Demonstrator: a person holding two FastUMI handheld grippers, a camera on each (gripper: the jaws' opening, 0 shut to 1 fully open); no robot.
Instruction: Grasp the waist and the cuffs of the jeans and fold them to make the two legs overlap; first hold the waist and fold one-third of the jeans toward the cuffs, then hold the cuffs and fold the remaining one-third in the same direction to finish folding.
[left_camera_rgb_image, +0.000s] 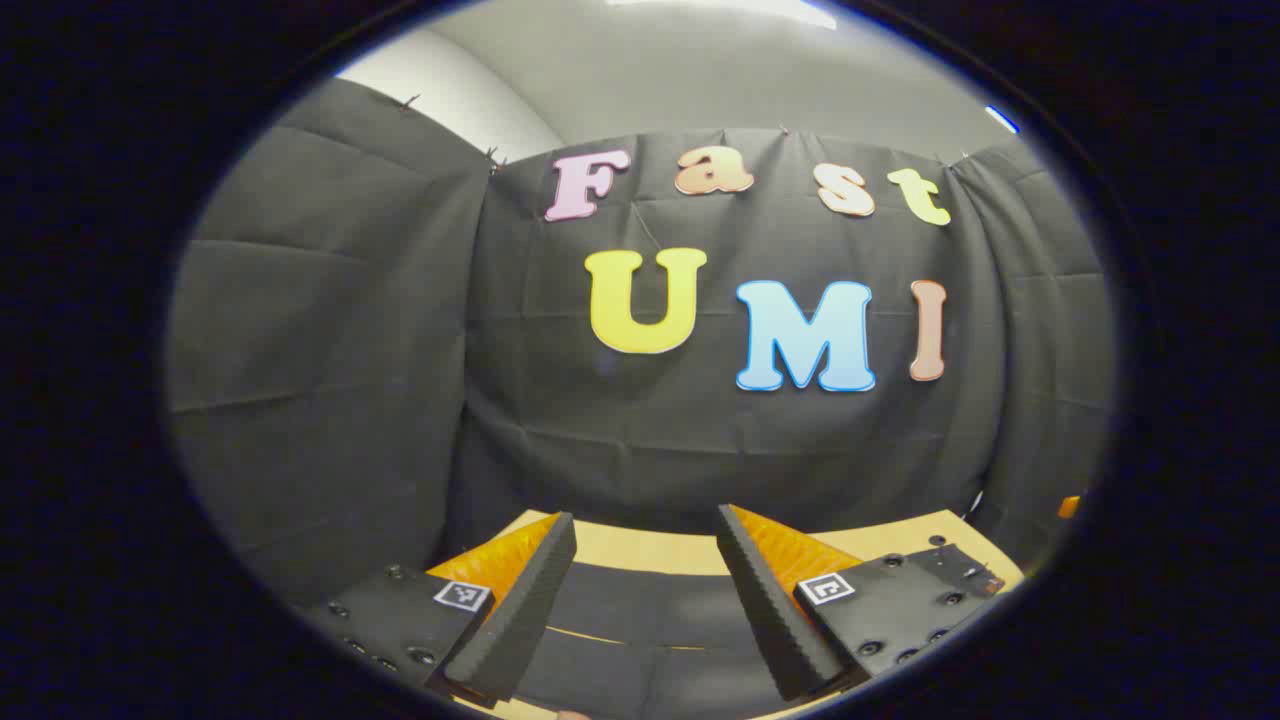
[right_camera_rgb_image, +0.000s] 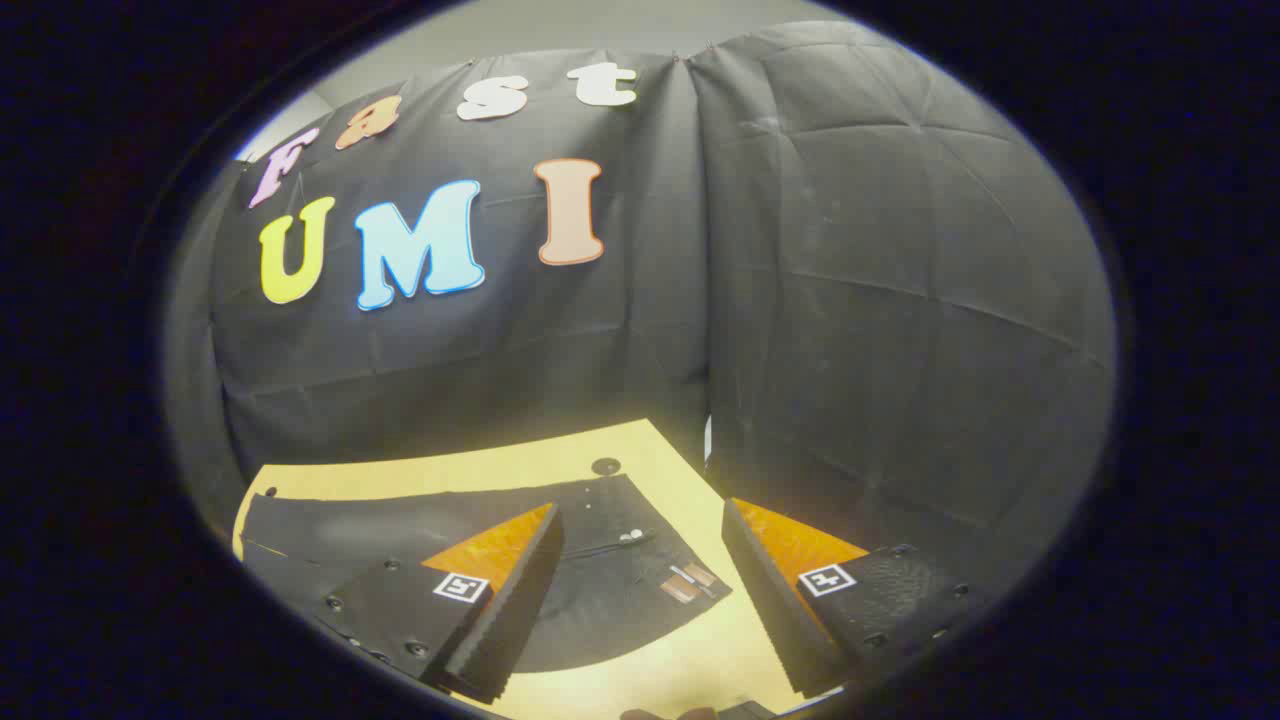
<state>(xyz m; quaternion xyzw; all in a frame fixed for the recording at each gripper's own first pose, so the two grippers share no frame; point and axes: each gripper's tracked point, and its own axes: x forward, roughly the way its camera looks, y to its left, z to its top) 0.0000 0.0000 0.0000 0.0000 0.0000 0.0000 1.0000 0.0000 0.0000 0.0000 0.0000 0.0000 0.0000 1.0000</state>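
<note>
Black jeans (right_camera_rgb_image: 420, 525) lie flat on a light wooden table (right_camera_rgb_image: 470, 455). Their waist, with a button and a small label (right_camera_rgb_image: 690, 580), is at the right end in the right gripper view. My right gripper (right_camera_rgb_image: 640, 530) hangs open above that waist end, holding nothing. In the left gripper view the dark jeans (left_camera_rgb_image: 640, 610) stretch across the table (left_camera_rgb_image: 650, 550) beneath my left gripper (left_camera_rgb_image: 645, 540), which is open and holds nothing.
The booth's black cloth wall stands close behind the table on the far side and on both sides. A small dark hole (right_camera_rgb_image: 606, 465) marks the tabletop near the far right corner. Bare tabletop (right_camera_rgb_image: 700, 650) shows in front of the waist.
</note>
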